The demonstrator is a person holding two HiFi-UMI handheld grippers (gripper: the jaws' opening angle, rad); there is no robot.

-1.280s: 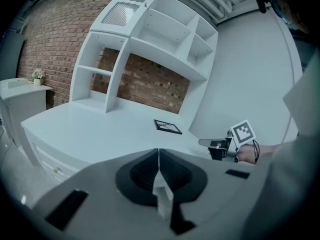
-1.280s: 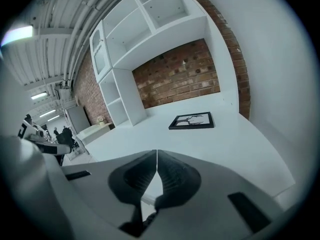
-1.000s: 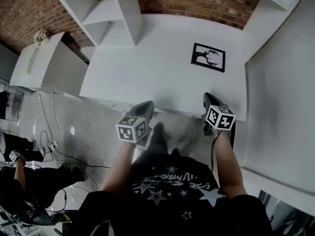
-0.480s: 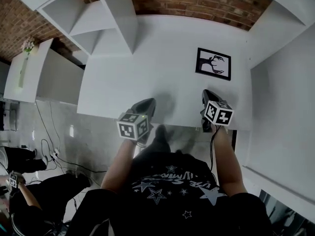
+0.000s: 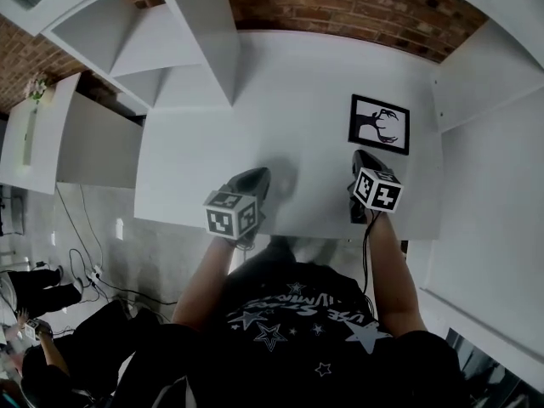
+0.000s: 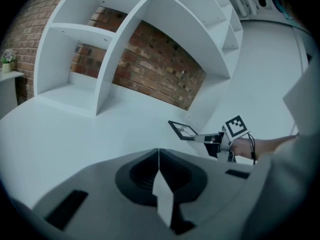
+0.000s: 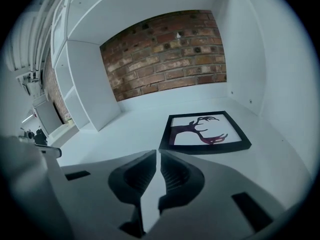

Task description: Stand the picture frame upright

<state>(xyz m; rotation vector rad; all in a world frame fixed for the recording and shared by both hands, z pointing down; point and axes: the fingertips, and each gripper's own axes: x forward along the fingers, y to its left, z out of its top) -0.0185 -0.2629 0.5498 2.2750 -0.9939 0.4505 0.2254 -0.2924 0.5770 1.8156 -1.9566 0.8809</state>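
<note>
A black picture frame with a dark antler-like print lies flat on the white desk surface, at the right near the side wall. It also shows in the right gripper view, just ahead of the jaws, and small in the left gripper view. My right gripper hovers just short of the frame's near edge, shut and empty. My left gripper is shut and empty over the desk's front middle, well left of the frame.
A white shelf unit with an upright divider stands at the back left. A brick wall runs behind. A white side panel closes the right side. A second person sits at the lower left on the floor.
Both grippers have moved forward from off the desk's front edge to over its surface. The right one has come closer to the frame. The frame has not moved.
</note>
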